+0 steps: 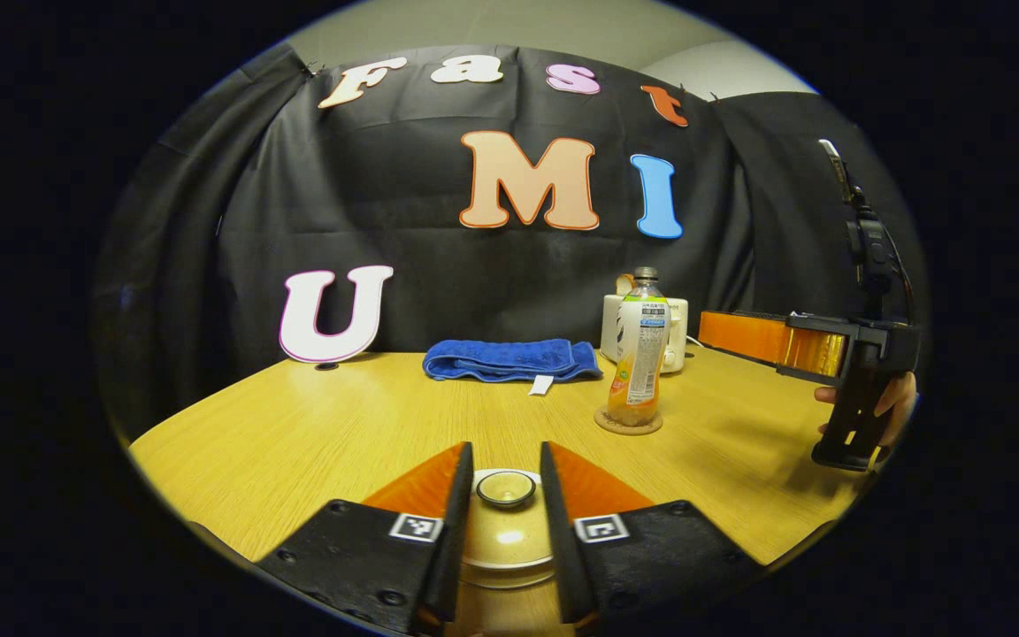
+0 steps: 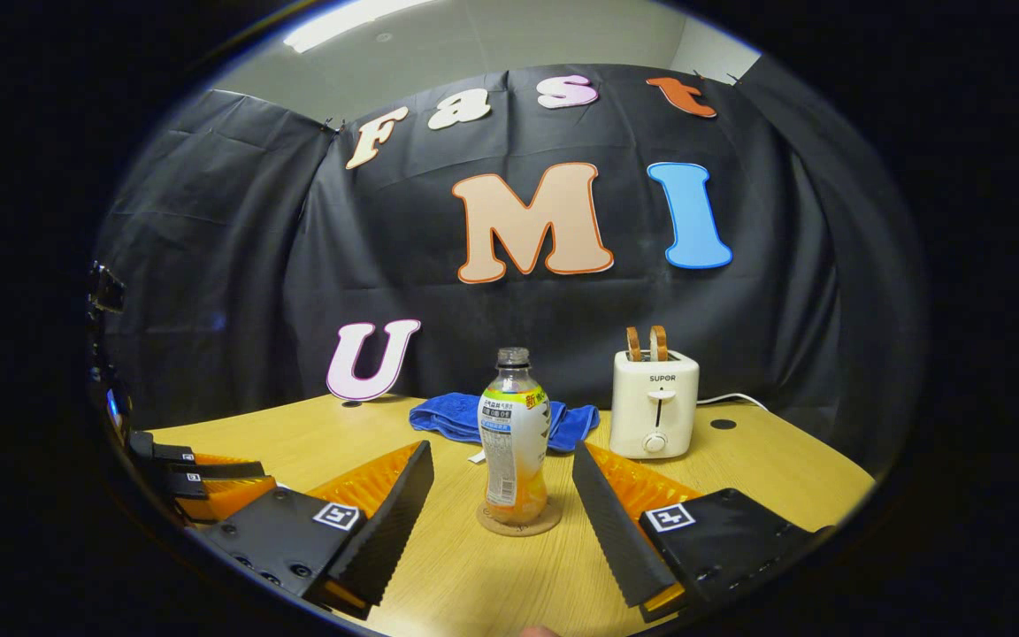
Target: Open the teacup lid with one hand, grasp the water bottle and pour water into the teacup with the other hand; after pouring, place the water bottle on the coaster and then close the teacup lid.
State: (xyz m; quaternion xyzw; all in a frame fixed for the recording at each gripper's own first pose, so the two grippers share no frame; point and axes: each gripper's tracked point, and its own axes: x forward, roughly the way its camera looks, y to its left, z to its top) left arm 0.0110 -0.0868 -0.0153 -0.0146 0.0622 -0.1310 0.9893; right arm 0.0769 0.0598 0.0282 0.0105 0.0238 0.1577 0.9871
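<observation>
The water bottle (image 2: 515, 433) was a clear plastic one with no cap on, a white and yellow-green label around the middle, and only a bit of orange-looking liquid left in the bottom. It stood upright on a round cork coaster (image 2: 519, 521) toward the middle of the counter (image 2: 766, 460), in front of the folded blue towel (image 2: 452, 414) lying along the back edge. A white toaster (image 2: 654, 402) with two slices of bread sticking out sat near the back right of the counter.

The right hand-held gripper (image 2: 502, 504) was spread wide, one finger on each side of the bottle and coaster, not touching either. In the left gripper view you could see it off to the right of the bottle (image 1: 639, 354), with a hand (image 1: 890, 402) wrapped around its handle.

The teacup (image 1: 507, 531) was a cream-colored ceramic thing close to the near edge of the counter, with its lid (image 1: 506, 522) on and a small round knob (image 1: 506, 487) on top with a dark rim. The left hand-held gripper (image 1: 506, 487) had its fingers on either side of that knob, very close in, but I honestly couldn't tell if they were actually pinching it.
</observation>
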